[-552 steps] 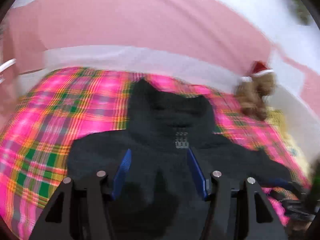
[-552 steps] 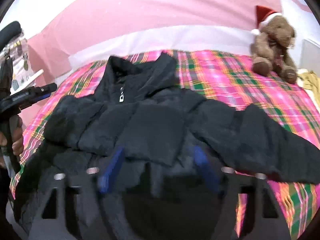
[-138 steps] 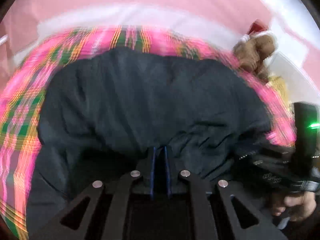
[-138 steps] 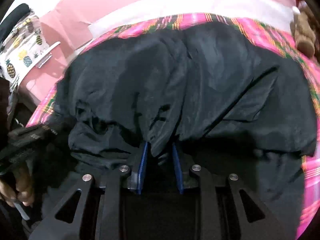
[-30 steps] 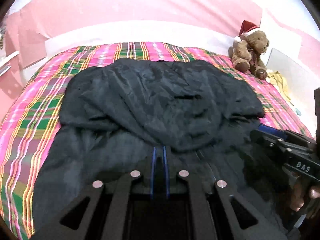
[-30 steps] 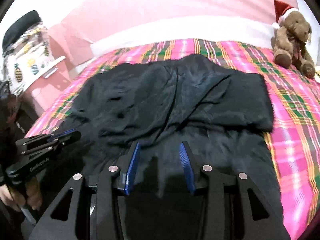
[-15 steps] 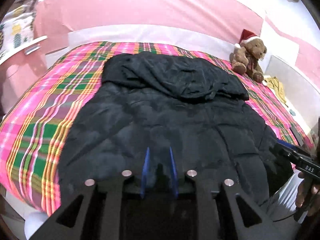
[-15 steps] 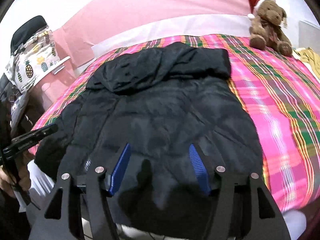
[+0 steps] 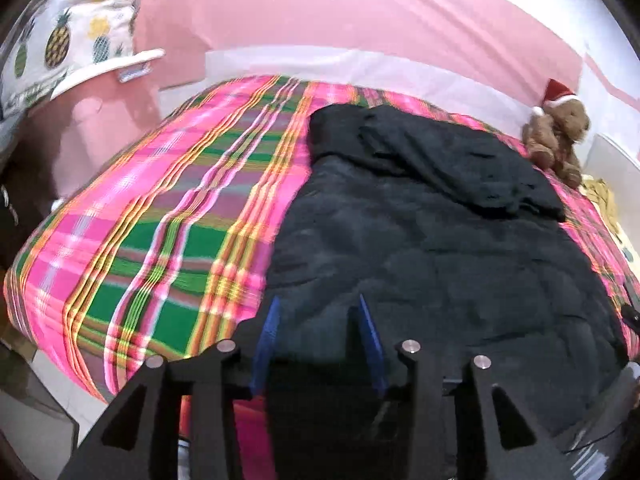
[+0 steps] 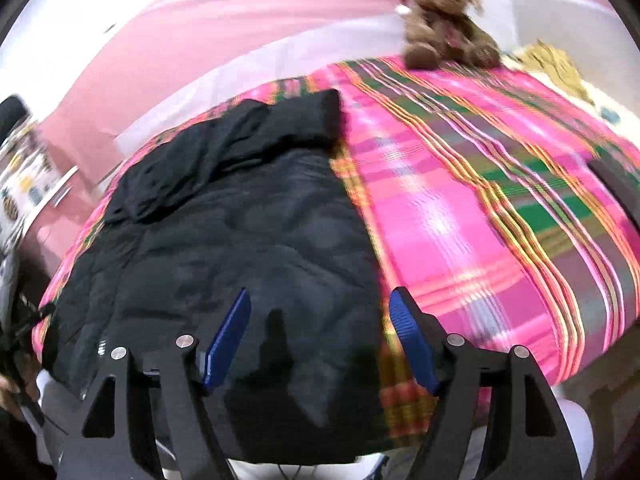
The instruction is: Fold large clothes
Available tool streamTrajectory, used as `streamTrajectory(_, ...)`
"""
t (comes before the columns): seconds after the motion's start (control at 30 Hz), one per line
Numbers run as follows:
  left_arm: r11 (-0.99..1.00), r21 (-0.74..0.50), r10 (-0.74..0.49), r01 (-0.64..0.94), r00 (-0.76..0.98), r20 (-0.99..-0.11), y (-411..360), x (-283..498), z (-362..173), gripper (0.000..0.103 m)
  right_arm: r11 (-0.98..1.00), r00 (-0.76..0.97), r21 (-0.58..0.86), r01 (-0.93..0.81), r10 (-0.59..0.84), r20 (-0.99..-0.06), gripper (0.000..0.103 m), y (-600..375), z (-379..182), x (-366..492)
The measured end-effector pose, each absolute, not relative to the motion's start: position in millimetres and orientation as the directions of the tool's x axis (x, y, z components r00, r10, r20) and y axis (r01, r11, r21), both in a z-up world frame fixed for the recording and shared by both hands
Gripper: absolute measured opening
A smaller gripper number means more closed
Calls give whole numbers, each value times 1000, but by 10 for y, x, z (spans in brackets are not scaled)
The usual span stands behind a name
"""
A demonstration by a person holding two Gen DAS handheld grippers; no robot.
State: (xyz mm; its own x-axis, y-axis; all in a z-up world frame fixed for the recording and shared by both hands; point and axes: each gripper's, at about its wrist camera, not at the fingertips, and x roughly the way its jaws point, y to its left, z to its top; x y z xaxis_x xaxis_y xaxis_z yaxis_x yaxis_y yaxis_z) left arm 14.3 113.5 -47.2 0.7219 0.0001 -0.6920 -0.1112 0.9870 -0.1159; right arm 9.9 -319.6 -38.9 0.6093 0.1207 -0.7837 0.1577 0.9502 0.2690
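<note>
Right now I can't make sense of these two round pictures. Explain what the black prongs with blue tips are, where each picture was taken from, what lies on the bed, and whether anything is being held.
There is no robot here. A person holds a two-finger clamp tool in each hand, and a wide-angle camera on each tool looks along its fingers, which makes the pictures round.

The left-hand camera shows the left gripper; the right-hand camera shows the right gripper. The blue tips are the gripping pads.

On the plaid bedspread lies a black padded jacket, its top part folded down over the body. A teddy bear in a Santa hat sits at the far edge.

Nothing is held. Both sets of jaws have just been opening and stand apart above the jacket's near edge, with no cloth pinched.
</note>
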Motion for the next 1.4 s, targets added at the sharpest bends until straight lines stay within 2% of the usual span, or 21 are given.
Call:
streamTrajectory(0.13, 979, -140, 3, -147, 700, -714, 1326, 149, -643, 53, 922, 557, 329, 204, 168, -814, 73, -3324, -585, 93)
streamTrajectory(0.37, 965, -245, -120, -91, 678, -725, 1221, 8, -799, 53, 898, 510, 414, 147, 290, -810, 73, -3165, -693, 37)
streamTrajectory(0.57, 964, -251, -125, -90, 680, -722, 1093, -73, -876, 55, 885, 497, 440, 149, 318, -807, 71, -3103, -735, 11)
streamTrajectory(0.6, 964, -246, -120, -95, 675, -728, 1090, -58, -874, 54, 885, 496, 438, 155, 314, -810, 60, -3096, -734, 24)
streamTrajectory(0.63, 967, -238, -114, -95, 671, -733, 1081, -47, -865, 46, 887, 495, 432, 162, 305, -813, 45, -3104, -725, 34)
streamTrajectory(0.67, 969, -228, -108, -95, 668, -736, 1064, -37, -843, 42, 882, 497, 439, 169, 308, -811, 38, -3118, -720, 48)
streamTrajectory(0.7, 970, -226, -108, -93, 668, -737, 1067, -30, -822, 30, 873, 503, 455, 175, 318, -804, 25, -3139, -708, 52)
streamTrajectory(0.73, 969, -227, -108, -94, 669, -736, 1065, -23, -784, 21, 861, 515, 478, 175, 334, -789, 19, -3160, -673, 48)
streamTrajectory(0.83, 962, -258, -125, -92, 690, -713, 1090, -18, -591, 14, 857, 563, 498, 134, 348, -750, 14, -3146, -457, 44)
streamTrajectory(1.1, 952, -306, -154, -16, 838, -524, 1190, -453, 332, 13, 846, 723, 534, -12, 376, -580, 12, -3192, 473, -232)
streamTrajectory(1.23, 938, -347, -172, 1, 870, -461, 1247, -743, 630, 13, 837, 777, 544, -56, 379, -503, 12, -3189, 814, -518)
streamTrajectory(1.4, 930, -365, -194, 35, 892, -408, 1260, -839, 830, 13, 839, 818, 541, -61, 353, -454, 12, -3280, 999, -609)
